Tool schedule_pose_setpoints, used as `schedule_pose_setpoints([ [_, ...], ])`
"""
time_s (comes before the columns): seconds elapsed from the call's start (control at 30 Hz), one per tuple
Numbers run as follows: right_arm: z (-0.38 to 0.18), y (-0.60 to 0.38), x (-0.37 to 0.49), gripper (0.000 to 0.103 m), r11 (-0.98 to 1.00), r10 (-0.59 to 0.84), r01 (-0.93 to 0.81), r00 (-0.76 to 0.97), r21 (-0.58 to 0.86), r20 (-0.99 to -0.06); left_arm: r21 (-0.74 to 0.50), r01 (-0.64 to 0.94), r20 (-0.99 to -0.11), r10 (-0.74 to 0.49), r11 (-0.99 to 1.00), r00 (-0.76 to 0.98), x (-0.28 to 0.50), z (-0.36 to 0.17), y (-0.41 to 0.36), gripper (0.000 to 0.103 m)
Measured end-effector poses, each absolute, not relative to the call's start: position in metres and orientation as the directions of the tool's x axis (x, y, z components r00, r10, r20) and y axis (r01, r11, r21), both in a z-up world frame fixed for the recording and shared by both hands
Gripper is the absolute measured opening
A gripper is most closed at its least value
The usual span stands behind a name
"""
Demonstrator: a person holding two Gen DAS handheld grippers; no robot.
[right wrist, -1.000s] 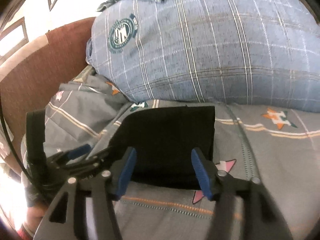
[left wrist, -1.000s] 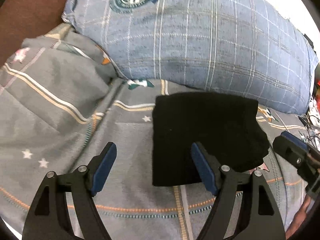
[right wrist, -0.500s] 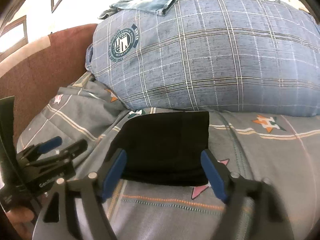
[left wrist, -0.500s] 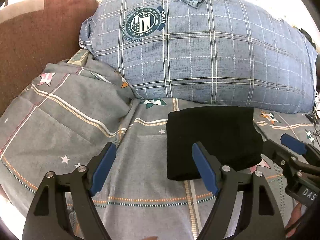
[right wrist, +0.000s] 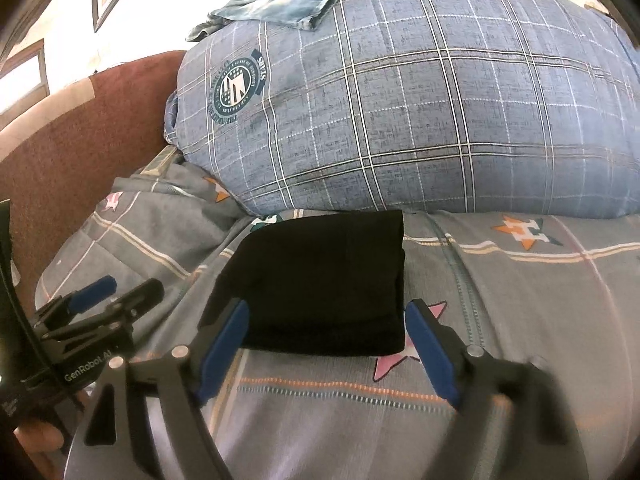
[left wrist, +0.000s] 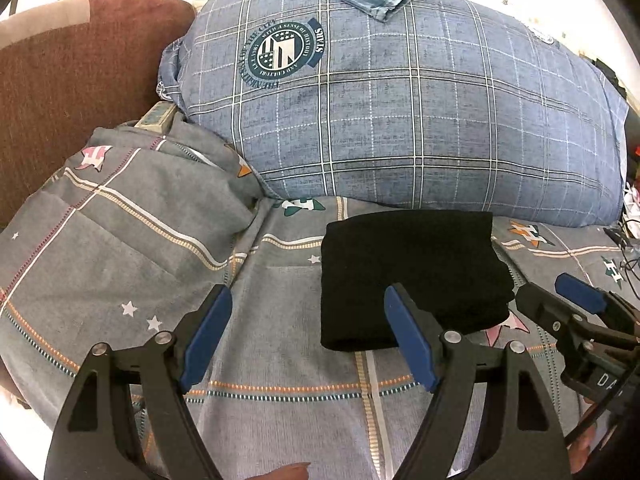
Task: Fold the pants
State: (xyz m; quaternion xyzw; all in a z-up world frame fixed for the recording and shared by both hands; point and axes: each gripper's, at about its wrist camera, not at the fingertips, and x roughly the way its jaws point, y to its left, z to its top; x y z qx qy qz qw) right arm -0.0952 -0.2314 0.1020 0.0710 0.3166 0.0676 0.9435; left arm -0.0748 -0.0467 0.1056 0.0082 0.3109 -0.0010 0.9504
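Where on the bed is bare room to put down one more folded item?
Free: the grey bedspread in front of the folded black pants, and the stretch on their orange-star side. Crowded: the plaid pillow borders the pants behind, and rumpled bedding rises on the other side.

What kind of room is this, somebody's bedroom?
Most likely a bedroom: the folded black pants lie on a bed's grey star-patterned sheet, a big blue plaid pillow sits behind them, and a padded brown headboard stands at the side.
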Motion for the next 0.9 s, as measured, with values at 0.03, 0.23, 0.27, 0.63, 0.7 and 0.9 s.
schedule_pose_setpoints([
  [0.03,0.102,-0.2316,-0.0961,0.082,0.98,0.175,-0.085,0.79,0.177,-0.588,0.012,0.007,-0.592,0.001,1.0,0.806,-0.0751,0.1055,-0.0468,0.079],
  [0.23,0.1018,-0.2328,-0.0986,0.082,0.981,0.176,-0.09,0.79,0.174,-0.588,0.019,0.012,-0.588,0.001,1.0,0.809,-0.0776,0.1048,-0.0507,0.079],
  [0.27,0.1013,-0.2337,-0.0984,0.082,0.98,0.177,-0.089,0.789,0.175,-0.588,0.02,0.012,-0.587,0.002,1.0,0.81,-0.0781,0.1048,-0.0512,0.079],
  [0.63,0.0978,-0.2307,-0.1006,0.082,0.979,0.184,-0.094,0.78,0.179,-0.599,0.017,0.019,-0.595,-0.005,1.0,0.804,-0.0782,0.1028,-0.0522,0.079],
  [0.7,0.0976,-0.2309,-0.1003,0.082,0.98,0.183,-0.094,0.779,0.178,-0.6,0.018,0.018,-0.596,-0.004,1.0,0.803,-0.0782,0.1025,-0.0525,0.079],
  [0.9,0.0969,-0.2319,-0.0995,0.082,0.98,0.183,-0.093,0.775,0.176,-0.605,0.024,0.017,-0.592,0.0,1.0,0.806,-0.0788,0.1023,-0.0539,0.079],
])
